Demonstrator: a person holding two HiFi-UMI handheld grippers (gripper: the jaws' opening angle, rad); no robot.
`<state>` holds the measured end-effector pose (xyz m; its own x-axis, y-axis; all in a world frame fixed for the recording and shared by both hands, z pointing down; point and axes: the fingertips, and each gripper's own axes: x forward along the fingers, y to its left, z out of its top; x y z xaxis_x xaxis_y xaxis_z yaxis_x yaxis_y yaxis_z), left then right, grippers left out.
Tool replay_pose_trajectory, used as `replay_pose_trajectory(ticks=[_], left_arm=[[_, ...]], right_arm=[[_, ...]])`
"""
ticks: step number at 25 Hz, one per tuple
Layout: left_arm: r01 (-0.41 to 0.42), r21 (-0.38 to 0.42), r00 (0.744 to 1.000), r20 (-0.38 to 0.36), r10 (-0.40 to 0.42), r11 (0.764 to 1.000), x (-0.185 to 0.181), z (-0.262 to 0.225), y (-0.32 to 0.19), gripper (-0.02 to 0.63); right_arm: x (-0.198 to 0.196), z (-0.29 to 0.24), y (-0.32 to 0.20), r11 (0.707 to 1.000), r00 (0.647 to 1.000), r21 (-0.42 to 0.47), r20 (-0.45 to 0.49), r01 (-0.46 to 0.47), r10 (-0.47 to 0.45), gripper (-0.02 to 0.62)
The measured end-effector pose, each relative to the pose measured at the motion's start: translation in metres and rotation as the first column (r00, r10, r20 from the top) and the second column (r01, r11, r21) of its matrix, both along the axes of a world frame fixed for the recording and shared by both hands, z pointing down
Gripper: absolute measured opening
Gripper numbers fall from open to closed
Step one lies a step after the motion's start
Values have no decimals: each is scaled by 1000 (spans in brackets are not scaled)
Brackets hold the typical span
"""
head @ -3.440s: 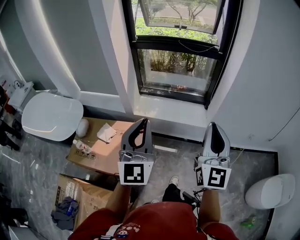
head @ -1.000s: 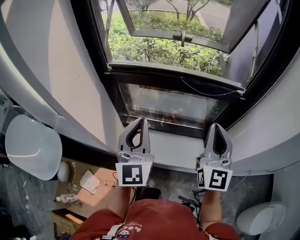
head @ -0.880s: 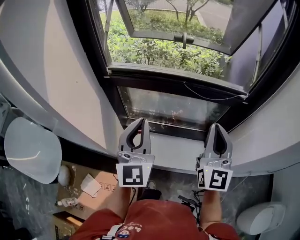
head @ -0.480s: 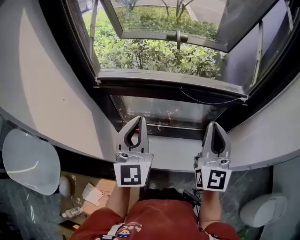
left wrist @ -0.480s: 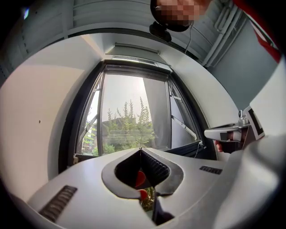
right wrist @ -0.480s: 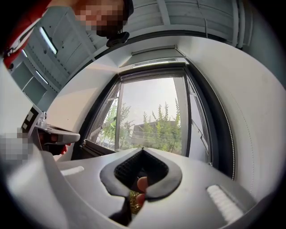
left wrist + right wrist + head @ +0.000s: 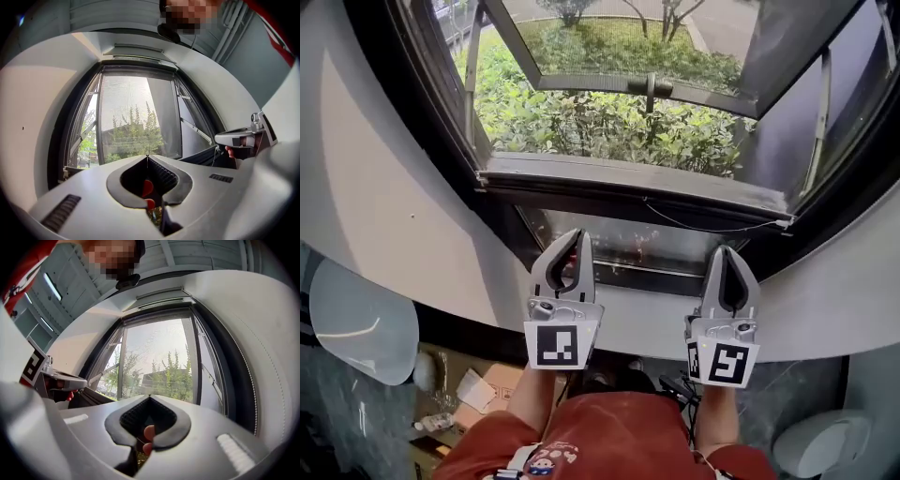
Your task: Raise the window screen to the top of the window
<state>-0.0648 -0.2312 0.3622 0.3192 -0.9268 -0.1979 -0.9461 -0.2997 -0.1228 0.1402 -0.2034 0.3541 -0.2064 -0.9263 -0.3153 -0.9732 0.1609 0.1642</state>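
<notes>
The black-framed window (image 7: 441, 159) fills the upper head view. Its outer sash (image 7: 609, 82) stands swung out over green bushes. A grey horizontal bar (image 7: 619, 176) with a thin cord (image 7: 712, 225) hanging under it crosses the opening; I take it for the screen's lower rail. A fine mesh seems to cover the opening (image 7: 126, 117), though I cannot be sure. My left gripper (image 7: 578, 234) and right gripper (image 7: 727, 250) are both shut and empty. They are held side by side just below that bar, in front of the lower glass pane (image 7: 647, 246). Each gripper view shows its tips (image 7: 147, 156) (image 7: 149, 396) meeting, pointed at the window.
The white sill (image 7: 647, 314) runs under the grippers. Down on the floor are a white toilet lid (image 7: 352, 323) at left, a cardboard box (image 7: 473, 394), and another white fixture (image 7: 811, 441) at bottom right. White walls flank the window.
Both grippers have moved forward toward the window, side by side, and the window now looms larger and closer. The jaws have stayed shut.
</notes>
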Motion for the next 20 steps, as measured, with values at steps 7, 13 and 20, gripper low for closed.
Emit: replay_pose_trajectory(ticks=[7, 13, 20], left_arm=[[48, 0, 999, 12, -48, 999, 9, -3, -16, 6], [25, -9, 999, 39, -25, 1000, 6, 2, -34, 6], [13, -17, 995, 101, -11, 1000, -3, 9, -49, 6]], right_arm=[[11, 2, -25, 999, 999, 5, 20, 46, -47, 10], [10, 6, -42, 999, 999, -9, 17, 31, -31, 10], [-3, 11, -54, 999, 999, -30, -39, 16, -17, 11]])
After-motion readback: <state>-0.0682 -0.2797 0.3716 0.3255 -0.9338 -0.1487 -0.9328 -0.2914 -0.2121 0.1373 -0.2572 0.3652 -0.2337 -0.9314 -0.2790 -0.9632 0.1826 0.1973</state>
